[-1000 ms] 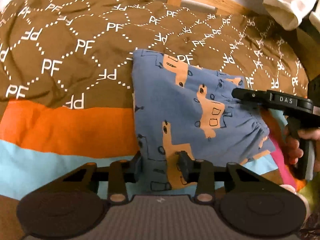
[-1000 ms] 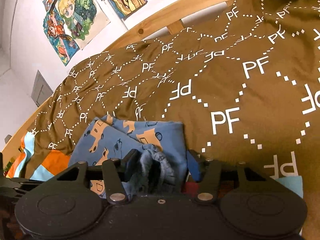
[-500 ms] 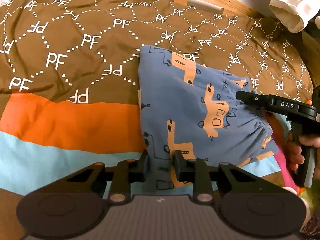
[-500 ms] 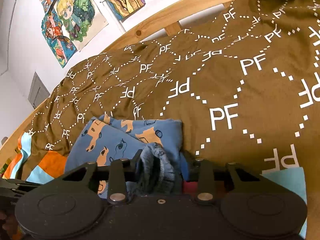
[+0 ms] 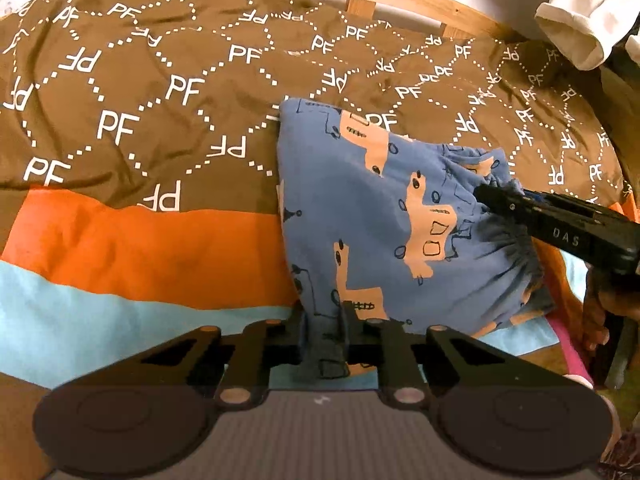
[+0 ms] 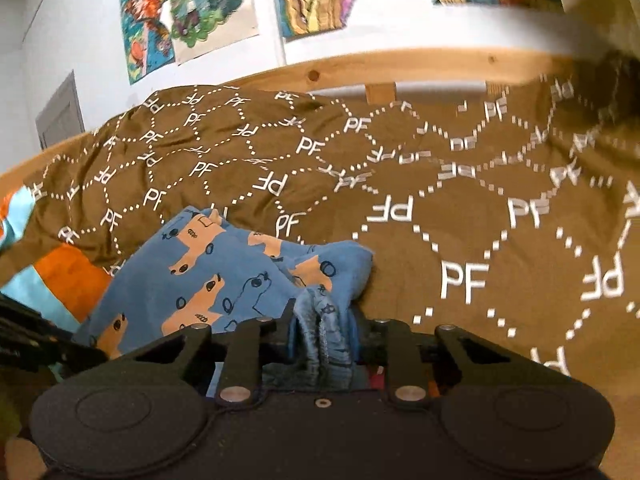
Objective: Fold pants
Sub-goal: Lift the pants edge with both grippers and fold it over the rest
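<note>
Pants (image 5: 384,216), blue with tan prints, are spread on the brown bedspread (image 5: 168,92). Their near edge is pinched by the left hand-held gripper (image 5: 323,328); the gathered waistband is clamped by the right hand-held gripper (image 6: 325,336).

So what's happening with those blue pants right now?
Left gripper and right gripper both clamp the pants. Pants folded on duvet. Nothing in the way.
</note>
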